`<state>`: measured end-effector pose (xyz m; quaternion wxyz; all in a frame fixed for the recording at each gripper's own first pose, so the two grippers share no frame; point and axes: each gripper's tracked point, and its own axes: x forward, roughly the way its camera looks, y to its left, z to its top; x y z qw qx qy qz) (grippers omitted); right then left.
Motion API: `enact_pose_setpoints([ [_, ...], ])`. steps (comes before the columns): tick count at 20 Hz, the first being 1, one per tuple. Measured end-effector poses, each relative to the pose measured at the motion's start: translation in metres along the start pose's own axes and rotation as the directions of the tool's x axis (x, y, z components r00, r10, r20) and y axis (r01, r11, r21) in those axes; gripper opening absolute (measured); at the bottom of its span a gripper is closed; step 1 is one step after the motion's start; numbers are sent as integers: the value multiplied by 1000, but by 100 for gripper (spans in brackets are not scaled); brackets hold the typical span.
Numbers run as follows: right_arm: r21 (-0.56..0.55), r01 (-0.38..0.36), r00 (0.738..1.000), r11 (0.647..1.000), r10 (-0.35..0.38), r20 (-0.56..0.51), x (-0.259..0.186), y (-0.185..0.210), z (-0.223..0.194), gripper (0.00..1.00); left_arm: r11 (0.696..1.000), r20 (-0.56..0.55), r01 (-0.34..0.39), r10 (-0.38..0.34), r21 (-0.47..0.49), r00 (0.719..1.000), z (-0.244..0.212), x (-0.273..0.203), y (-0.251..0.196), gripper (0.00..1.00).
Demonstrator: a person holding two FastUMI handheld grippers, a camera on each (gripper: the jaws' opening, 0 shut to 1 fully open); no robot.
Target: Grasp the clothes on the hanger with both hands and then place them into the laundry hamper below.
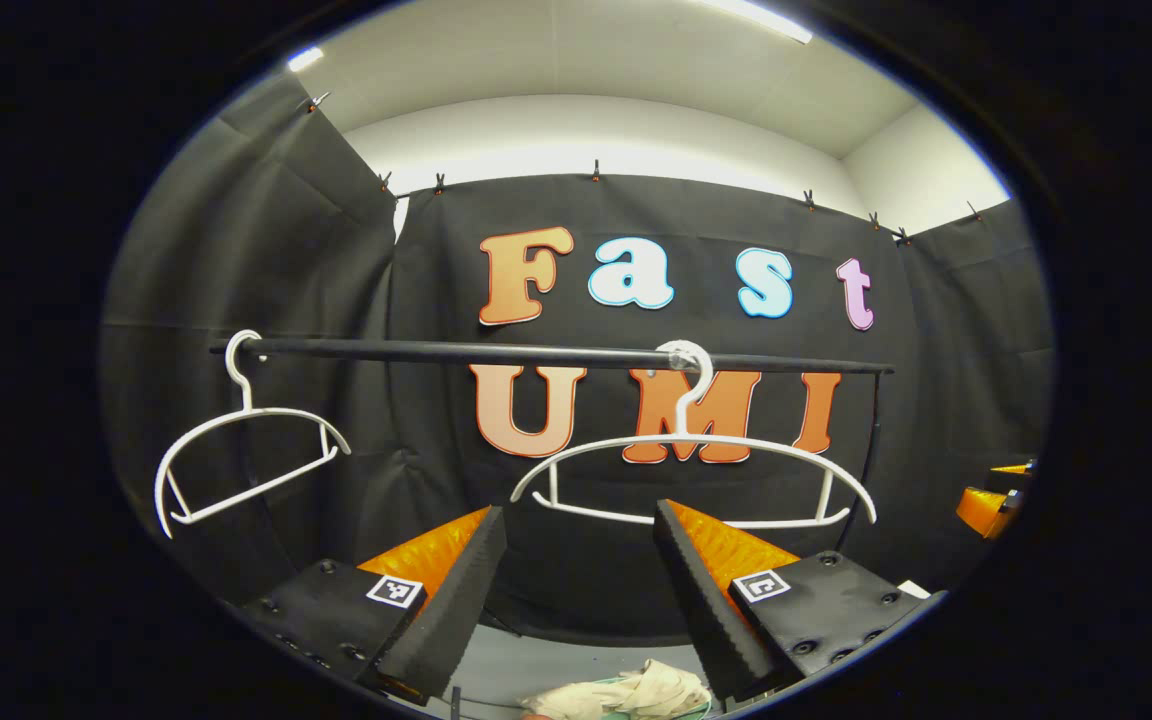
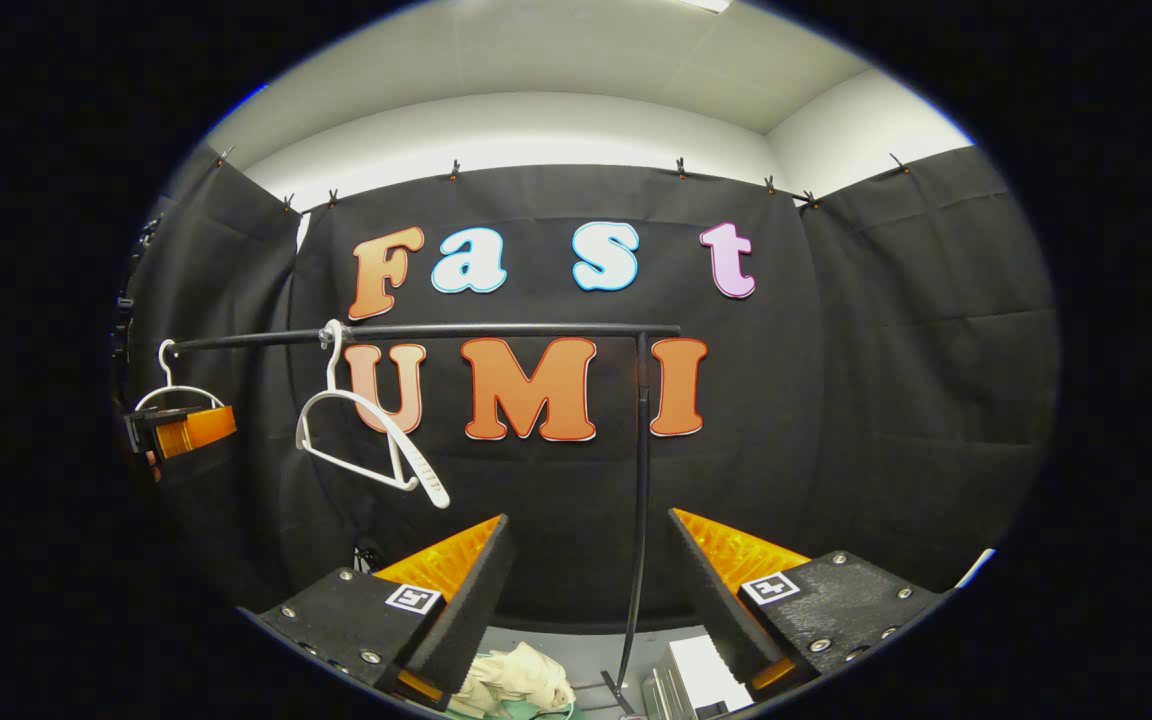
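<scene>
Two bare white hangers hang on the black rail (image 1: 536,353): one hanger (image 1: 696,470) straight ahead of my left gripper, the other hanger (image 1: 246,450) at the rail's left end. The cream clothes (image 1: 636,690) lie crumpled low down in the green-rimmed hamper (image 1: 704,706). My left gripper (image 1: 579,512) is open and empty, raised in front of the rail. My right gripper (image 2: 588,518) is open and empty too, facing the rack's right upright (image 2: 641,480). In the right gripper view the clothes (image 2: 516,680) lie below its left finger, and the left gripper (image 2: 181,430) is off at the far left.
A tilted white hanger (image 2: 366,430) hangs left of centre in the right gripper view. A white boxy object (image 2: 706,675) sits on the floor by the rack's foot. The right gripper's (image 1: 996,500) edge shows at the far right of the left gripper view. Black cloth walls enclose the rack.
</scene>
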<state>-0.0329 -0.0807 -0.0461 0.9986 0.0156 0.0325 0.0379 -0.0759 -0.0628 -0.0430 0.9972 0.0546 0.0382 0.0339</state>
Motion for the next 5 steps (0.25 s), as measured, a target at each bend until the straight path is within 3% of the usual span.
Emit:
enact_pose_setpoints([
  [1, 8, 6, 1000, 1000, -6, 2, -3, 6, 0, 94, 1000, 6, 2, -2, -2, 1000, 1, 0, 6, 98],
  [2, 18, 17, 1000, 1000, -17, 10, -6, 8, 2, 100, 1000, 11, 5, -5, -2, 1000, -1, 2, 11, 96],
  [5, 45, 26, 999, 999, -27, 20, -10, 15, 5, 100, 1000, -24, 21, -21, -5, 999, -15, 4, 18, 94],
])
